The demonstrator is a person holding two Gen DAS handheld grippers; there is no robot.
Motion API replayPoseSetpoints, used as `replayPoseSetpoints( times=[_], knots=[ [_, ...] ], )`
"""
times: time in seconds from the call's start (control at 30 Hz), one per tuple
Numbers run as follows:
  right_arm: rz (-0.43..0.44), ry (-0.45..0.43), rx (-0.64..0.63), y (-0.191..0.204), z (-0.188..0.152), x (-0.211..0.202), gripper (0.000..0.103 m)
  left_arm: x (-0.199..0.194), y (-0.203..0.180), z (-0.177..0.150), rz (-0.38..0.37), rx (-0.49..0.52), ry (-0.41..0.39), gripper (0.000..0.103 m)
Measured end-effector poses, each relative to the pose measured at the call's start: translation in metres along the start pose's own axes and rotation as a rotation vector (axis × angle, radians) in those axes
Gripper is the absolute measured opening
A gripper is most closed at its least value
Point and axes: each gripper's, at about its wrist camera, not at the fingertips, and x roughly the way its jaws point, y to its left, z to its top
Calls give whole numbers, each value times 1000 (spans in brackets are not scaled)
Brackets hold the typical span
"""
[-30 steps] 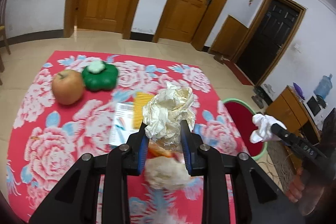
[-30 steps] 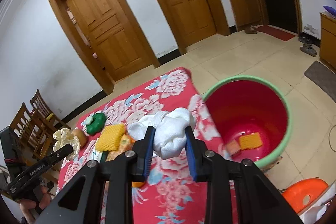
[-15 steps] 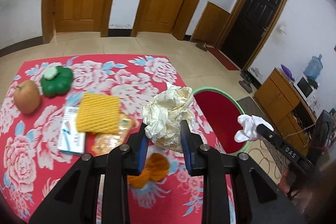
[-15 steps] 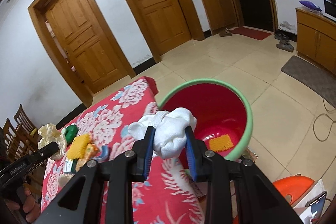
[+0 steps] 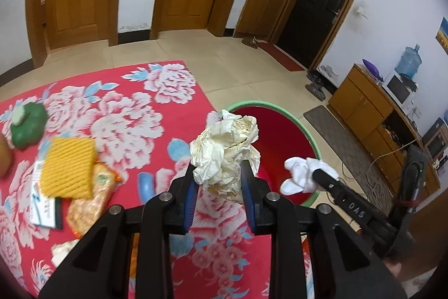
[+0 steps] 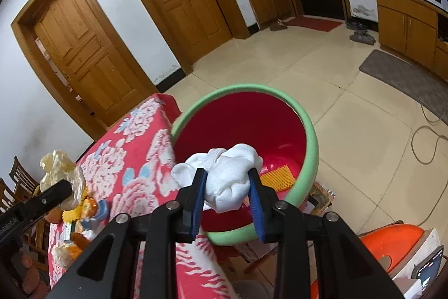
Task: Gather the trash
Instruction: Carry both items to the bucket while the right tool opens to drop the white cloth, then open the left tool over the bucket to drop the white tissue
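Note:
My left gripper is shut on a crumpled cream paper wad and holds it above the table's right edge, beside the red bin with a green rim. My right gripper is shut on a crumpled white tissue and holds it over the bin's near rim. A yellow ridged piece lies in the bin. The right gripper with its tissue also shows in the left wrist view, and the left one with the cream wad in the right wrist view.
The table has a red floral cloth. On it lie a yellow sponge, a snack bag, a white booklet and a green pepper toy. An orange stool stands on the floor by the bin. Cabinets line the right wall.
Both grippers have moved right towards the bin with their loads. The white tissue has come from over the table to above the bin's near rim. The cream wad has reached the table's right edge.

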Motion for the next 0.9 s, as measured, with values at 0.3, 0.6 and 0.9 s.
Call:
replayPoseSetpoints(
  times=[0.3, 0.6, 0.9],
  knots=[
    [-15, 29, 35, -15, -2, 16, 33, 27, -22, 5, -21, 45, 41, 29],
    [0, 8, 79, -23, 0, 8, 53, 45, -33, 8, -25, 68, 69, 29],
    [-26, -54, 125, -33, 0, -15, 66, 71, -47, 7, -30, 91, 112, 29]
  ],
)
